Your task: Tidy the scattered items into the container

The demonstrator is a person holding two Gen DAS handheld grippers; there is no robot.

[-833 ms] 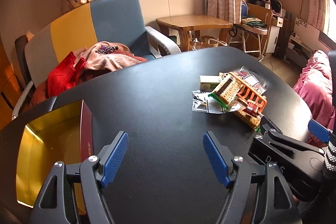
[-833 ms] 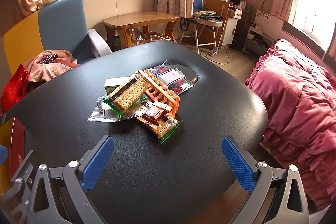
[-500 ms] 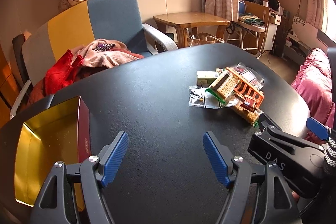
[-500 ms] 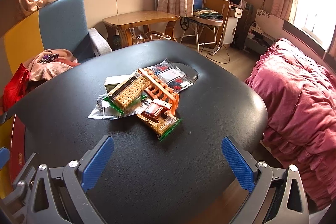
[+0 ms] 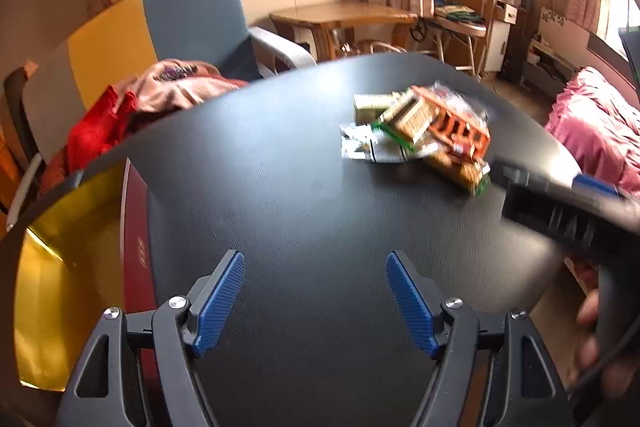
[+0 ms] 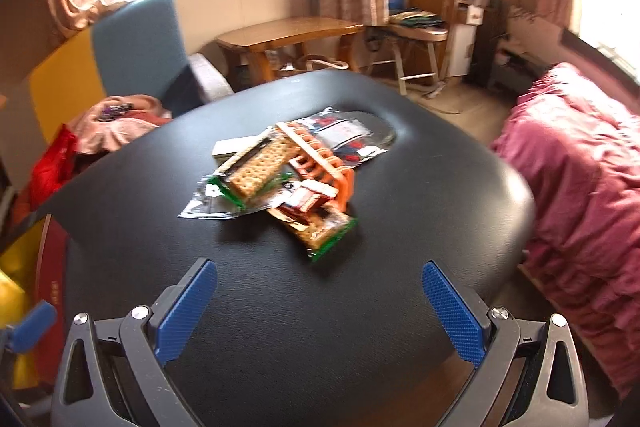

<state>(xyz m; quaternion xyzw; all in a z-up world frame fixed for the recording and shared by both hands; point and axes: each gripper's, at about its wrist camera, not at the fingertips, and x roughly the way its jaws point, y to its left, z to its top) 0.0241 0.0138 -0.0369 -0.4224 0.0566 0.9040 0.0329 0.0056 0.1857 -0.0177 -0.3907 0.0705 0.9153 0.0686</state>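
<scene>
A heap of snack packets [image 6: 276,183] lies mid-table on the black table [image 6: 320,327]: cracker packs, clear wrappers, a small white box and an orange plastic rack [image 6: 320,157]. The same snack heap [image 5: 420,139] shows at the right in the left wrist view. A gold-lined box with a red rim [image 5: 68,267] stands at the table's left edge. My left gripper [image 5: 316,297] is open over bare tabletop, the box to its left. My right gripper [image 6: 320,311] is open wide, just short of the heap, nothing between its fingers. Its blurred black body [image 5: 568,223] crosses the left wrist view.
A blue and yellow armchair [image 5: 168,27] holding red and pink clothes [image 5: 152,99] stands behind the table. A pink bedspread [image 6: 580,179] lies close to the table's right edge. A wooden side table [image 6: 288,35] and chair are farther back.
Both grippers have moved forward toward the snack heap, which now looks larger in the right wrist view. The views are motion-blurred. Both stay open.
</scene>
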